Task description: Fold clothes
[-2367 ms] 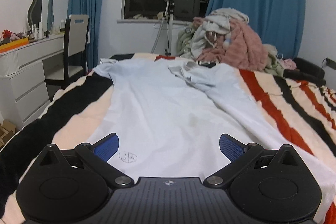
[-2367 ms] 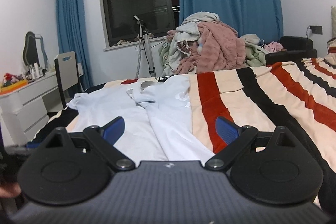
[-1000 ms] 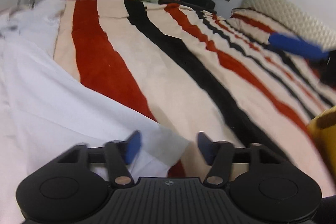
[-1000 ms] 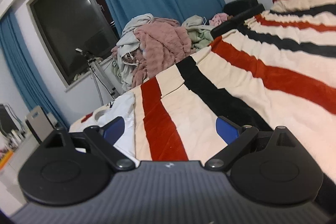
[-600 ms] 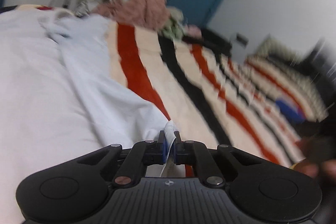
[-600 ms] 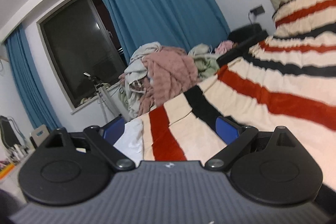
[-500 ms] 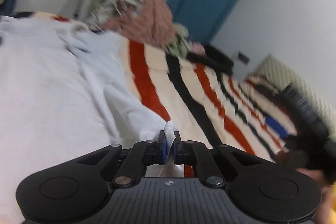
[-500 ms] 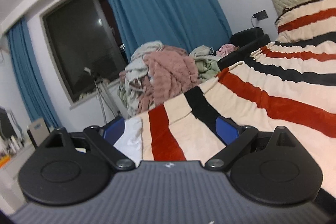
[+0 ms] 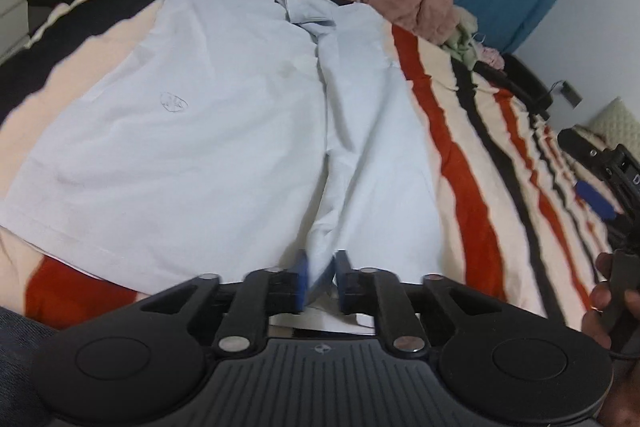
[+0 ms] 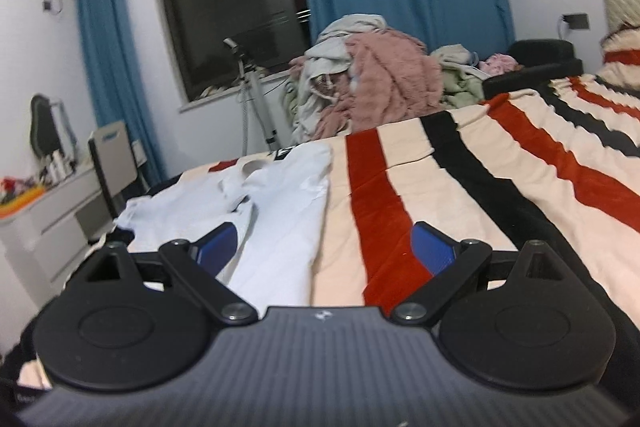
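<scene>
Left gripper (image 9: 320, 277): blue pads sit close together, pinching a raised ridge of the pale blue short-sleeved cotton shirt (image 9: 192, 131) at its hem edge. Shirt lies flat, collar away from the camera, on the striped cream, red and black fleece blanket (image 9: 460, 163). Its right-hand panel is folded inward lengthwise, forming a long crease down the middle; a small embroidered logo shows on the flat panel. Right gripper (image 10: 324, 247): released, pads wide apart, nothing between them, hovering over the blanket beside the shirt's folded edge. Versus 0.5 s ago: left gripper keeps its clench on the fabric, and the view now takes in the whole shirt instead of the blanket's far side.
</scene>
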`<state>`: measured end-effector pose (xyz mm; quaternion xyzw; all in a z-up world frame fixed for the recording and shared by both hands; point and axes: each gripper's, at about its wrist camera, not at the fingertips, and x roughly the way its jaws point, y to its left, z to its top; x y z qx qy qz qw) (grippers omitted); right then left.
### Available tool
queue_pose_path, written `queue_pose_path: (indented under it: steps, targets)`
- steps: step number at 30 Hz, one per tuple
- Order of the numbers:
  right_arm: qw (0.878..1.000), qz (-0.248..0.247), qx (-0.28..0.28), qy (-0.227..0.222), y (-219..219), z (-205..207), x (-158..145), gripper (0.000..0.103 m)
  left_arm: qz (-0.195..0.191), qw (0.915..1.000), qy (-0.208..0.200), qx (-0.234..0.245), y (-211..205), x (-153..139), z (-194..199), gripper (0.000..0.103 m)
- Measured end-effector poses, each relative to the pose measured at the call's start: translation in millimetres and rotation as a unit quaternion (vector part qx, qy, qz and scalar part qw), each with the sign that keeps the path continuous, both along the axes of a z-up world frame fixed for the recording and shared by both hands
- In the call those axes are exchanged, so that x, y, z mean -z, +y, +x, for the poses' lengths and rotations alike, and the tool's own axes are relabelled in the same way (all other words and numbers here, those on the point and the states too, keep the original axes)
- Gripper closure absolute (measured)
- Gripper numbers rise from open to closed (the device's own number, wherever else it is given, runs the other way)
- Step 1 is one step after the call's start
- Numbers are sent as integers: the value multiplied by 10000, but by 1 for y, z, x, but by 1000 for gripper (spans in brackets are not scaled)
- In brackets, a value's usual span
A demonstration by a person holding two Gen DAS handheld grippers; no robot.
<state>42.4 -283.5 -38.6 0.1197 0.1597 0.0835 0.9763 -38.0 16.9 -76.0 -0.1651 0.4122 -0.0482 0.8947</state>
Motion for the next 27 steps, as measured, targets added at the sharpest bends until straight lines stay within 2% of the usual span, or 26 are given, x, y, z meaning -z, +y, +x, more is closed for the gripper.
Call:
queue_pose_path:
  steps: [1,3,4,11,16,20,24,27]
  targets:
    - [10000,-24,-27,-3,3,-1,0,8,84,9999,-68,34,-2,-2,-1,52]
    - [10000,-53,-74,6,7,-3,0,8,242,9994,-212,105,-7,-7,-2,30]
    - [9999,-58,-99,17,9,-3,0,8,293,9992,-252,110,-8,-8,0,27]
    - [9996,-109,-220,98,19,-3,4,8,557,9981,-266,85,-13,-10,32,27]
    - [9994,-204,-257,123,23,-1,7,8,1347,9901,-392,83,-21,10,60,24]
    - [9993,-207,-235,221,25,2,11,8,1801,9831,89,-313,-14,28,69,25]
    - [9992,-221,-206,242,27,3,12,8,1603,9842,45,-754,0,24,64,24]
    - [9992,-267,-186,243,29,1,13,8,1374,9863,-150,-895,8,18,53,22]
